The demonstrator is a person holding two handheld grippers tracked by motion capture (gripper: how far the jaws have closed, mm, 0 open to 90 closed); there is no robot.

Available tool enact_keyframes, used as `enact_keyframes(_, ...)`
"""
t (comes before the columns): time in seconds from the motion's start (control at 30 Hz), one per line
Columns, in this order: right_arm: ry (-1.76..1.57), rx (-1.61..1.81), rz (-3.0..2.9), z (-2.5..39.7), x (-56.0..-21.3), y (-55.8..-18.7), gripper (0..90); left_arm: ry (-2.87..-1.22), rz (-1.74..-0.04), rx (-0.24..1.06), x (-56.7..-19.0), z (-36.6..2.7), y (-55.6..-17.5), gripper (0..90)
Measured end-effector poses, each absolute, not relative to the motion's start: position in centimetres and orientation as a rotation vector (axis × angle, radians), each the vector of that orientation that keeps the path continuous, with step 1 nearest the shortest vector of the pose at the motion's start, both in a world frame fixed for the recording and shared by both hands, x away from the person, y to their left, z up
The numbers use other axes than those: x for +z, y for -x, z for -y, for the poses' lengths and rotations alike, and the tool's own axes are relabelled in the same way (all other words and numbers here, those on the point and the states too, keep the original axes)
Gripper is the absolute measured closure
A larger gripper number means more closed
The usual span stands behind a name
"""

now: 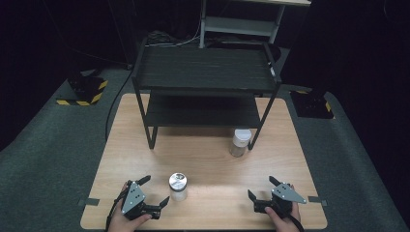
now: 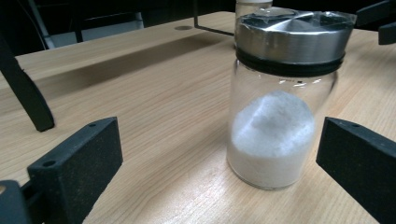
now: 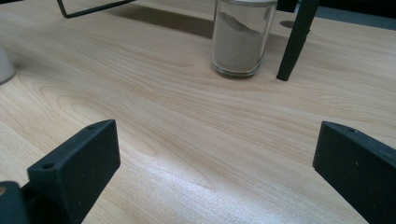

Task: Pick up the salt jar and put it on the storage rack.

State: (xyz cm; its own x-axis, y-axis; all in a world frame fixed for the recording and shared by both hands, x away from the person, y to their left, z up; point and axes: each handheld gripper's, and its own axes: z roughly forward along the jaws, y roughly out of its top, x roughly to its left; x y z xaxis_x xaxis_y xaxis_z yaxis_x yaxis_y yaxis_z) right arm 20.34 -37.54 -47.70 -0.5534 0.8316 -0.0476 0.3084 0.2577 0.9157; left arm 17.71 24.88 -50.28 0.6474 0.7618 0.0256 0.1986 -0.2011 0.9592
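Note:
A glass jar with a metal lid (image 1: pixel 178 186) (image 2: pixel 280 107), part full of white powder, stands on the wooden table (image 1: pixel 203 159) near the front. My left gripper (image 1: pixel 153 190) (image 2: pixel 219 163) is open beside it, with the jar just ahead of its jaws and nearer the right one. A second jar with a white lid (image 1: pixel 240 142) (image 3: pixel 243 37), holding beige powder, stands by the right front leg of the black shelf rack (image 1: pixel 205 87). My right gripper (image 1: pixel 262 187) (image 3: pixel 217 163) is open near the front right, with bare table between its jaws.
The two-tier black rack takes up the back half of the table; its thin legs (image 3: pixel 296 39) stand beside the beige jar. Grey carpet (image 1: pixel 53 145) surrounds the table. Bare wood lies between the two grippers.

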Motion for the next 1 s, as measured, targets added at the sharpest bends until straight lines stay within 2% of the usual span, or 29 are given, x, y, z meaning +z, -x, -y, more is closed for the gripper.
enact_keyframes(1.0,-1.024,1.249,-1.996,37.25,-47.63,-20.10,0.2,-1.706,-0.796,0.605,-50.54,-24.81,-17.95,0.4)
